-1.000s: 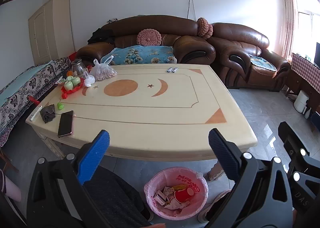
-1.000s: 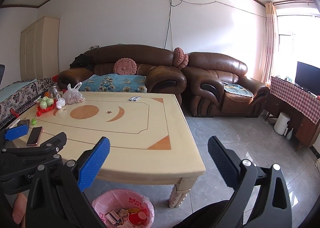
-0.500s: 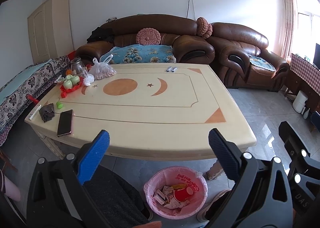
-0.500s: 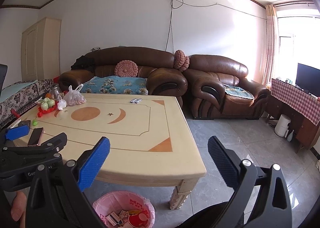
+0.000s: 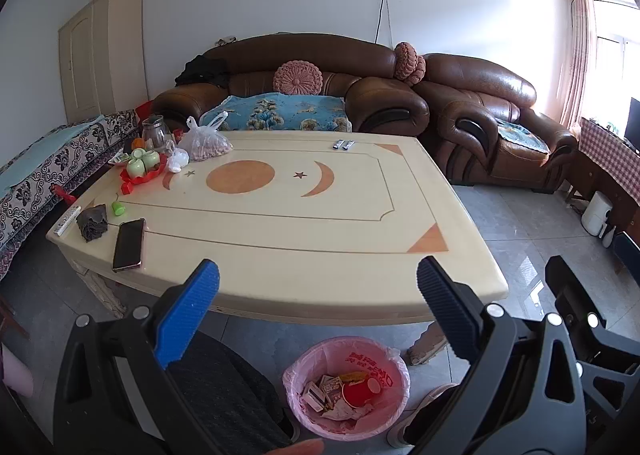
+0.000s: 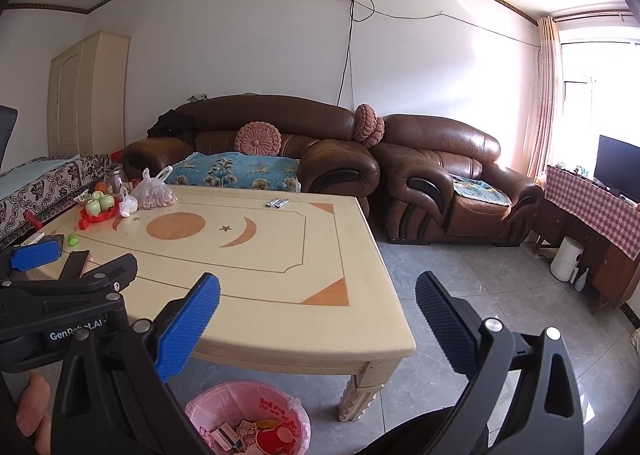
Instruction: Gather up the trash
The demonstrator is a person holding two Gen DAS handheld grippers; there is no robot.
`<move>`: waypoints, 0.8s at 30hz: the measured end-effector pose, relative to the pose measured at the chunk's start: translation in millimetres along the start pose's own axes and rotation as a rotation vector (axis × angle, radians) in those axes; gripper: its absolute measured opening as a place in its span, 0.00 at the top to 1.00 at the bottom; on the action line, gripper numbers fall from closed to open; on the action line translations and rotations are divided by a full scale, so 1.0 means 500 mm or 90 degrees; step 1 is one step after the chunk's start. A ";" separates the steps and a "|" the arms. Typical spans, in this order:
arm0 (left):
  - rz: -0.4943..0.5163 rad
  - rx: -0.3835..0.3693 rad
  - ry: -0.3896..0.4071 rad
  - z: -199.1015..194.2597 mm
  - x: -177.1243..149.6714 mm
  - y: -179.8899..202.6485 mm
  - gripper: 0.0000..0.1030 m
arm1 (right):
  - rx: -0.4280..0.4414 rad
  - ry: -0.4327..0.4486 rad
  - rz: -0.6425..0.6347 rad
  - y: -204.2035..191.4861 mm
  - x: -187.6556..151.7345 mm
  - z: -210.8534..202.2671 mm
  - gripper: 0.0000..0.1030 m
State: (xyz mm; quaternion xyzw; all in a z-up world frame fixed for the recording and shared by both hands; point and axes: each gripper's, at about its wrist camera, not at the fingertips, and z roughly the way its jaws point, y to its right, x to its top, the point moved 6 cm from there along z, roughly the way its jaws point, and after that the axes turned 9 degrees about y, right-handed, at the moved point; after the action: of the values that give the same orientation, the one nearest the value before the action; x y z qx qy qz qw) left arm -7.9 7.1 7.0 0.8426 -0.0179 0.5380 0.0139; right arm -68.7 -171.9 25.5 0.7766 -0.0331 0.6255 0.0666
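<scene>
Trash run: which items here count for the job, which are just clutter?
Job: bin, red cup and cartons inside it; both tools open, empty.
Clutter: phone, remote, tea set, bag of nuts.

One table [image 5: 280, 239] — one bin [image 5: 394, 369] — one phone [image 5: 129, 244] — two sofas [image 5: 304, 95].

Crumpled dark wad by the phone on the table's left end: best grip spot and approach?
Grip the dark wad across its narrower peaked top, coming from above with the left gripper, jaws open. It sits as a lumpy mound, with the phone and the green cap close by, so a side sweep may hit them.
</scene>
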 end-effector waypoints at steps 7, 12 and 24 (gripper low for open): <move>0.002 -0.010 -0.005 0.005 0.000 0.000 0.06 | -0.011 0.008 0.008 0.010 0.005 -0.005 0.07; 0.001 -0.010 0.002 0.003 0.002 -0.003 0.06 | -0.022 0.013 0.008 0.016 0.008 -0.009 0.07; 0.010 0.013 0.008 -0.001 0.006 0.001 0.06 | -0.025 0.014 0.011 0.020 0.011 -0.010 0.07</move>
State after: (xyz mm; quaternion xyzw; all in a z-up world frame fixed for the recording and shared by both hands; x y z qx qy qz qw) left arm -7.1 6.7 9.8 0.8390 -0.0191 0.5438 0.0009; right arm -73.8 -181.0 32.8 0.7677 -0.0512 0.6341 0.0772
